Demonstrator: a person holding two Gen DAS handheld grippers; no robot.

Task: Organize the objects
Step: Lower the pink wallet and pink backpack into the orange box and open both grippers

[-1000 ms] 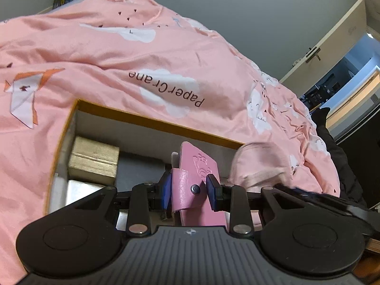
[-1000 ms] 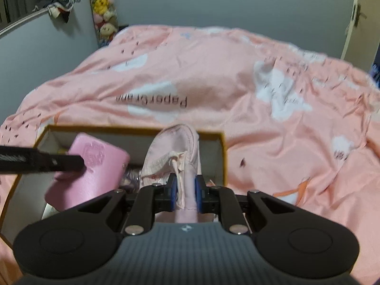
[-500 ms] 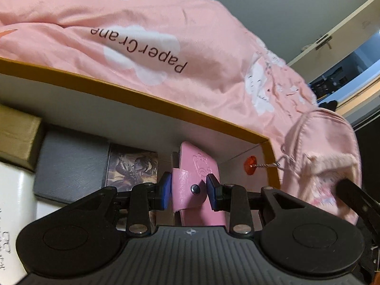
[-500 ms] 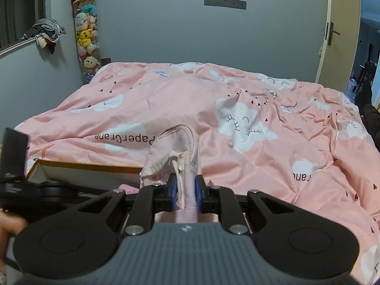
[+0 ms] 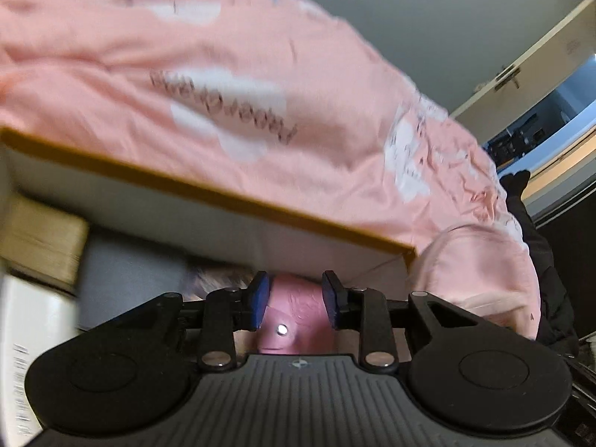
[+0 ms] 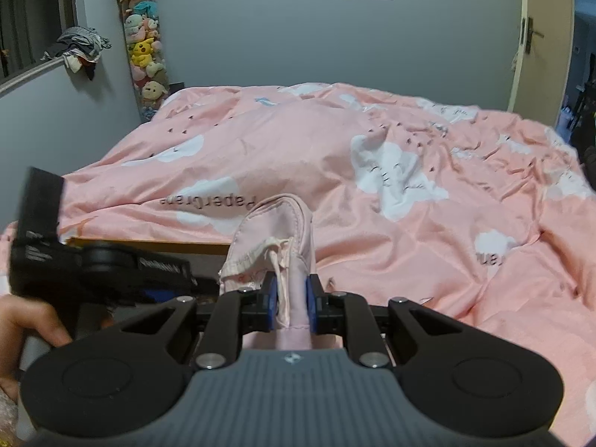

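I'm lowering the wallet (image 5: 288,300) into the box (image 5: 208,190) — left claw (image 5: 294,300) pinching it. Right claw (image 6: 292,305) is pinching the pouch (image 6: 272,231) — I'm keeping it aside.

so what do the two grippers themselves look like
Both are the same build: a ribbed dark grey body with a small round emblem, two round black side lobes, black linkage bars with silver pivot screws, and black fingers with blue pads. See the left gripper and right gripper. A bare hand grips the left one; no sleeve shows.
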